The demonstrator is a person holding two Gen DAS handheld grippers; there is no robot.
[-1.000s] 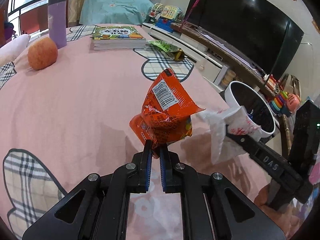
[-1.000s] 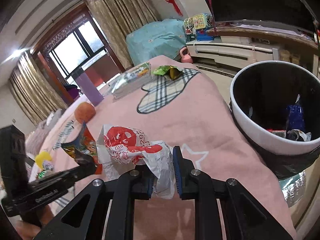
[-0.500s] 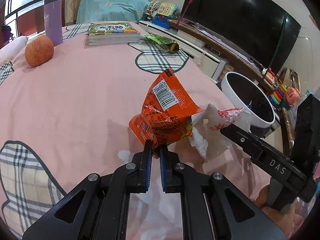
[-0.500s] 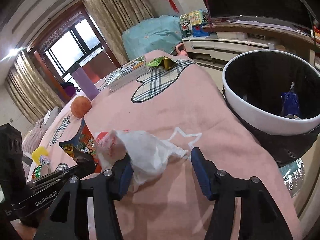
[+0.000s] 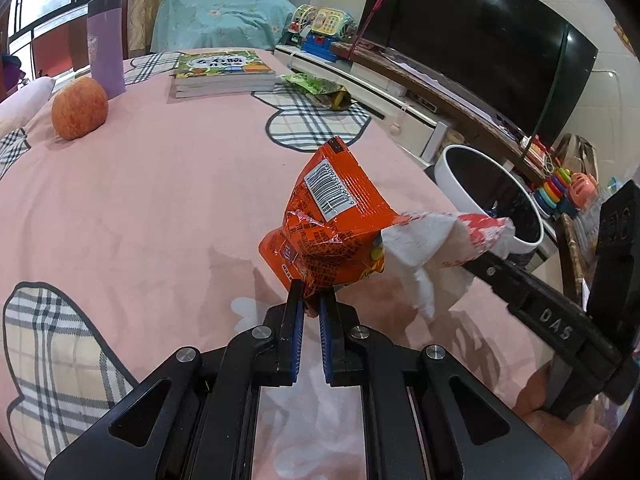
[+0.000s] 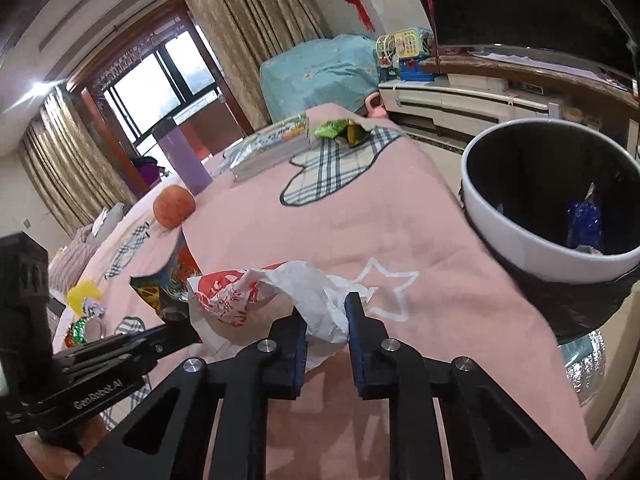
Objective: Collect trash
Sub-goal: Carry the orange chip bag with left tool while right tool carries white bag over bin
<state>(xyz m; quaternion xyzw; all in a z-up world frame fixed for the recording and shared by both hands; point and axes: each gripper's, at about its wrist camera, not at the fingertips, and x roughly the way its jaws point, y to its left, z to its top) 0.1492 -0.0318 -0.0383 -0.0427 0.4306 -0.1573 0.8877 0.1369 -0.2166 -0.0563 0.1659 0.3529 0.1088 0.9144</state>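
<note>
My left gripper (image 5: pixel 311 307) pinches the orange snack bag (image 5: pixel 328 224), which rises toward twelve o'clock. My right gripper (image 6: pixel 326 322) has just been closing and clamps the white wrapper (image 6: pixel 280 292); the trash bin (image 6: pixel 520 248) sits at two o'clock beside the pink bedspread (image 6: pixel 320 216).

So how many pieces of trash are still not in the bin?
3 clearly: the orange snack bag in the left gripper, the white wrapper in the right gripper, and the green packet lying beside the books. More may be hidden.
</note>
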